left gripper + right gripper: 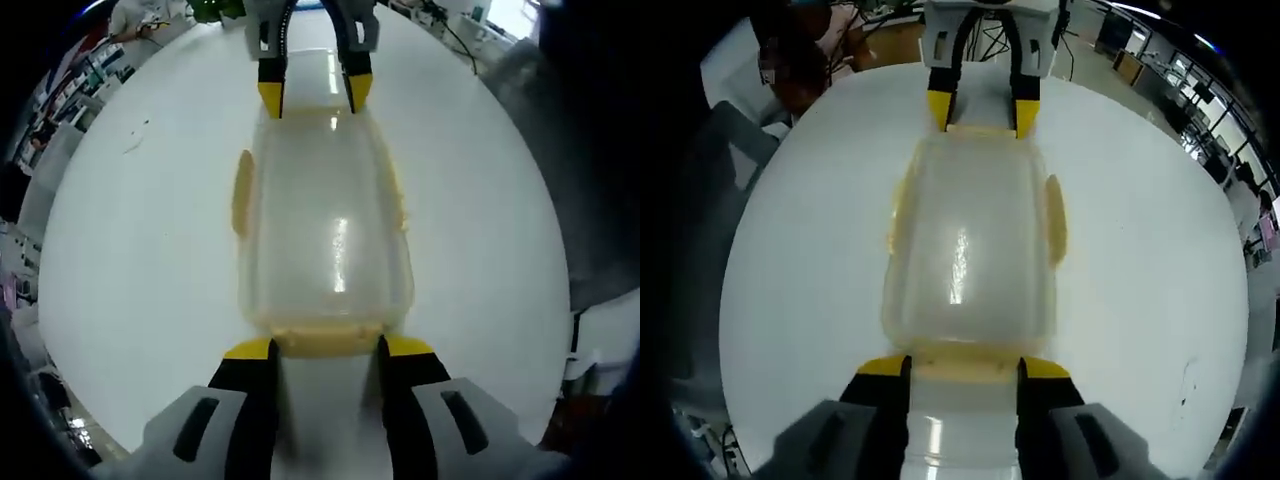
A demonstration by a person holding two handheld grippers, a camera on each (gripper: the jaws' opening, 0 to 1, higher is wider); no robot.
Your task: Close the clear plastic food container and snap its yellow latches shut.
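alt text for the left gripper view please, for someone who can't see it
A clear plastic food container with its lid on lies on a round white table, yellow latches on its sides. The left gripper has its yellow-tipped fingers at the near end latch, and the right gripper meets the far end.

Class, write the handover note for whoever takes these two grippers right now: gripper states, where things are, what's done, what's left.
Left gripper: open, jaws either side of the container's near end latch.
Right gripper: open, astride the opposite end latch.
Clear food container sits on the white table, lid on.
Side latches look unsnapped, though that is hard to judge.
Left to do: press the end latches, then check the sides.
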